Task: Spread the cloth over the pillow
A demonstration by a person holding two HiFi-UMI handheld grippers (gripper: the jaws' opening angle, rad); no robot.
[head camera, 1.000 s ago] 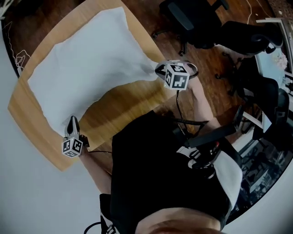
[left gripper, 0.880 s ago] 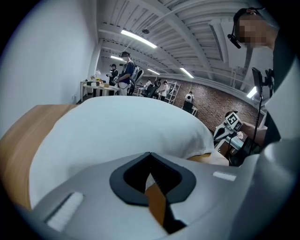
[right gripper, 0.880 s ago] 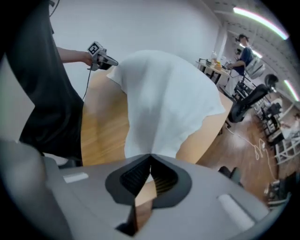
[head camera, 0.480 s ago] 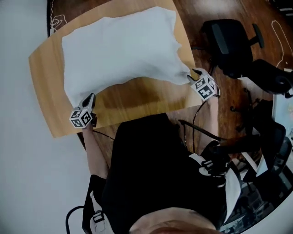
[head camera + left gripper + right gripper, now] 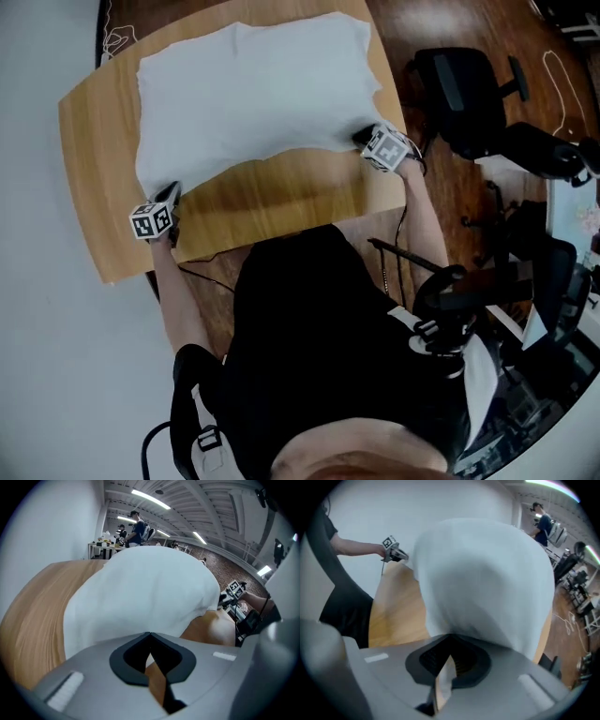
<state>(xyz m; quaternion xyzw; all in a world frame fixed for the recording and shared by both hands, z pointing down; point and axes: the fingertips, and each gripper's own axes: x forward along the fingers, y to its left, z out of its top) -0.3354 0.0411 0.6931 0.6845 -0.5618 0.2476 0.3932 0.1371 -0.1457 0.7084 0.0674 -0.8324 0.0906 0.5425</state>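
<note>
A white cloth [image 5: 253,94] lies spread over a soft bulge on the wooden table [image 5: 281,202]; the pillow under it is hidden. My left gripper [image 5: 172,191] is shut on the cloth's near-left corner, low over the table. My right gripper [image 5: 362,137] is shut on the near-right corner. In the left gripper view the cloth [image 5: 150,588] rises just beyond my closed jaws [image 5: 150,634], with the right gripper [image 5: 234,590] far off. In the right gripper view a fold of cloth [image 5: 487,583] sits pinched at the jaws [image 5: 451,638], and the left gripper [image 5: 393,551] shows across the table.
Bare wood runs along the table's near edge and left side [image 5: 94,159]. Black office chairs [image 5: 469,80] stand on the dark floor to the right. A thin cable [image 5: 117,42] lies at the table's far-left corner. People stand far back [image 5: 138,527] in the room.
The right gripper has moved in from the table's right edge toward the cloth's bulge, so the stretched-out right corner has slackened and the near edge lies straighter. The left gripper stays at its corner.
</note>
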